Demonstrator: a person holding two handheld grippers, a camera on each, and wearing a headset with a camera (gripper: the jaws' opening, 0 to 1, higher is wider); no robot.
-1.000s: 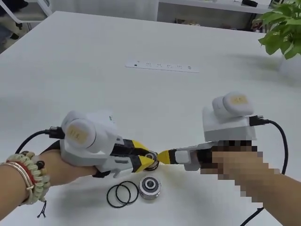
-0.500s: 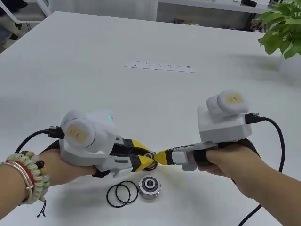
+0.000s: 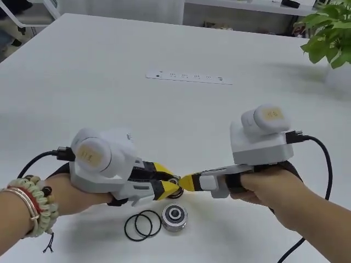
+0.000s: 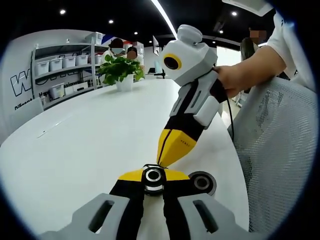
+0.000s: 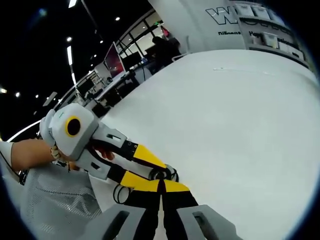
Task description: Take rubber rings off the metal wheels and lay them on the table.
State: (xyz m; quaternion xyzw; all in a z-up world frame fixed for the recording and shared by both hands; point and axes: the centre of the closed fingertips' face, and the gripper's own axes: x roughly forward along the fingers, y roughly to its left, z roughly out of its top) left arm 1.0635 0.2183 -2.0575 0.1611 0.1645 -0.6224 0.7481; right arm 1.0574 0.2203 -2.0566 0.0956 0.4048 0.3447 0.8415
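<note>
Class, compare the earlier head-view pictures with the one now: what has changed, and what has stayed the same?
The right gripper edged slightly toward the left gripper, its closed tips meeting the clamped metal wheel. Whether they pinch a ring is unclear. Unchanged: the left gripper's hold, and the second wheel and two rubber rings lying on the table.

Table (image 3: 109,66) open ahead; power strip (image 3: 189,77) and plant (image 3: 329,33) stand far back.
</note>
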